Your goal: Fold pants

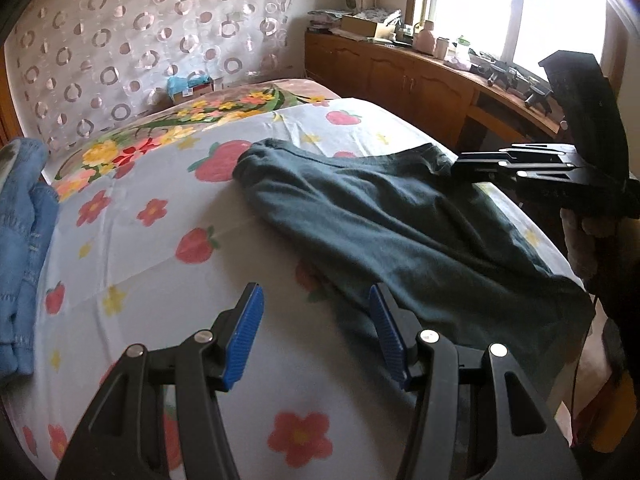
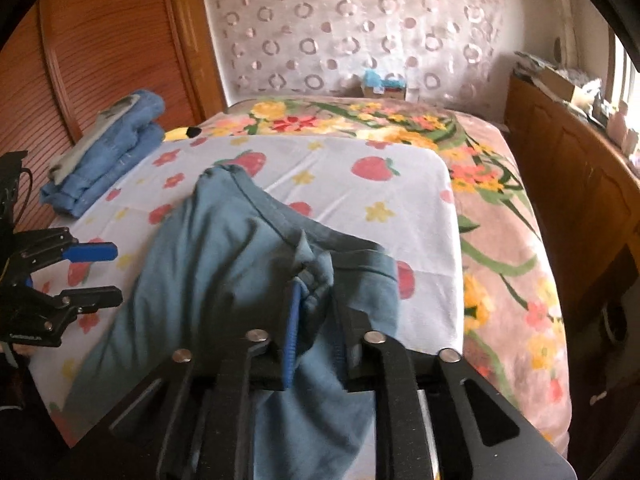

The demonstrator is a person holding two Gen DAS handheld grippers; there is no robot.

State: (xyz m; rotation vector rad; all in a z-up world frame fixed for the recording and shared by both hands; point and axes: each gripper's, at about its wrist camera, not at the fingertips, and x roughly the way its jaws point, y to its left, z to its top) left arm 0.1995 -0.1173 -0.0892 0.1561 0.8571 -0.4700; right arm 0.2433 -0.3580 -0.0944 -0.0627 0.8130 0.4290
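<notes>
Dark teal pants [image 1: 400, 216] lie across the strawberry-print sheet [image 1: 160, 264] on the bed; they look blue-grey in the right wrist view [image 2: 224, 256]. My left gripper [image 1: 316, 336] is open and empty, its blue pads [image 1: 246, 336] just above the sheet at the pants' near left edge. My right gripper [image 2: 316, 320] is shut on a bunched fold of the pants and holds it lifted. It also shows in the left wrist view [image 1: 456, 168] over the pants' right edge. The left gripper shows open at the left of the right wrist view [image 2: 116, 272].
Folded blue jeans [image 2: 112, 148] lie at the bed's left side [image 1: 20, 240]. A floral blanket [image 2: 500, 216] covers the bed's far and right parts. A wooden cabinet [image 1: 400, 76] with clutter stands right, a wooden wardrobe [image 2: 80, 48] left, a patterned headboard [image 2: 352, 28] behind.
</notes>
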